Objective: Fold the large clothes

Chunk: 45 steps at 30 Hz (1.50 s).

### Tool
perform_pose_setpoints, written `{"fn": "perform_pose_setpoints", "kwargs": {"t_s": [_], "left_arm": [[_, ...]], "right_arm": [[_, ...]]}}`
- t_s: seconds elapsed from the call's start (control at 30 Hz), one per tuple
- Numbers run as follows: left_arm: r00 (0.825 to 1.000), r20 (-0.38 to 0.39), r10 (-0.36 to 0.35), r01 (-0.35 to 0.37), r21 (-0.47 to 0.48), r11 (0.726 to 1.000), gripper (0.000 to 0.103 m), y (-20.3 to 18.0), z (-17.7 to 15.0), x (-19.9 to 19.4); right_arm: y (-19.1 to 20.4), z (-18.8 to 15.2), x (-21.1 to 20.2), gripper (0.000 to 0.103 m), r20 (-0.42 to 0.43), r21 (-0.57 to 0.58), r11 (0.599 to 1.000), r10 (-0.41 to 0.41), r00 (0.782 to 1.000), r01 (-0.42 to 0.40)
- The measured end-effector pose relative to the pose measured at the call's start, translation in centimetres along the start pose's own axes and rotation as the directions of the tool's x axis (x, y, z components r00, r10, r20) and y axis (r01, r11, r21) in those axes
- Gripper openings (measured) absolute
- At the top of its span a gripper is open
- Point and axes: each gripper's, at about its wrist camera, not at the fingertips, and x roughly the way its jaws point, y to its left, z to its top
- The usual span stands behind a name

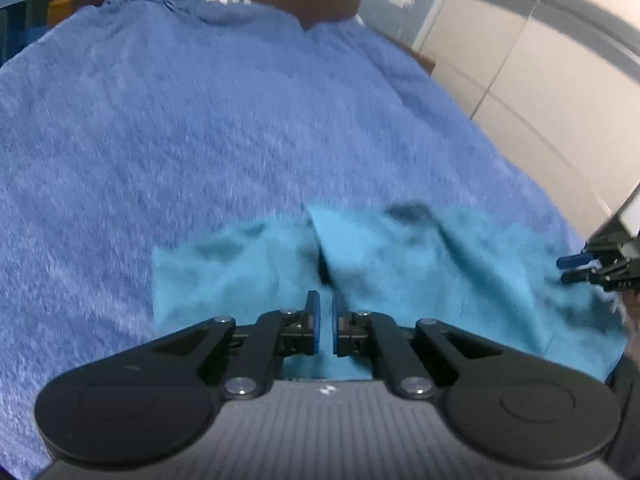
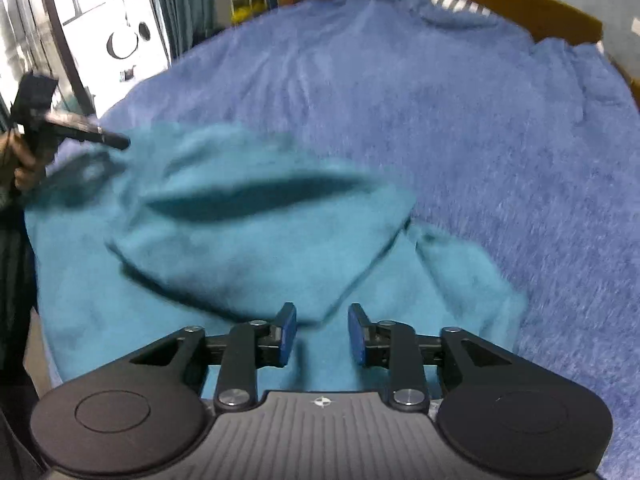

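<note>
Teal garment [image 2: 248, 248], one; blue blanket [image 1: 200, 140], one; two tongs.

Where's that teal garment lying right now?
The teal garment lies rumpled on the blue blanket at the bed's near edge, just ahead of both grippers in both wrist views.

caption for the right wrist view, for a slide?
Right gripper, jaws open and empty, above a rumpled teal garment on a blue blanket; left gripper at far left.
</note>
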Motion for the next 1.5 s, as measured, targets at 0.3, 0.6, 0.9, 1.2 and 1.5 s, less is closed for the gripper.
{"fn": "perform_pose_setpoints", "kwargs": {"t_s": [0.3, 0.6, 0.9, 1.2, 1.5], "left_arm": [[0.999, 0.033, -0.029, 0.028, 0.025, 0.999, 0.0, -7.5, 6.0, 5.9], [0.996, -0.074, -0.043, 0.049, 0.081, 0.995, 0.0, -12.5, 6.8, 11.9], [0.965, -0.262, -0.006, 0.04, 0.121, 0.992, 0.0, -12.1, -2.3, 13.2], [0.949, -0.314, -0.028, 0.062, 0.098, 0.993, 0.0, -12.9, -5.0, 10.5], [0.978, -0.184, -0.096, 0.082, -0.083, 0.993, 0.004, -11.5, -7.5, 1.8]], "right_arm": [[1.8, 6.9, 2.7, 0.035, 0.226, 0.159, 0.98, 0.085, 0.97, -0.123], [10.3, 3.1, 12.1, 0.026, -0.161, 0.003, 0.978, 0.206, 0.965, -0.208], [12.2, -0.8, 10.8, 0.026, -0.196, 0.021, 0.959, 0.282, 0.939, -0.284], [12.1, -1.3, 8.9, 0.035, -0.179, 0.053, 0.958, 0.287, 0.941, -0.282], [12.2, -3.1, 7.8, 0.046, -0.122, 0.086, 0.971, 0.232, 0.965, -0.222]]}}
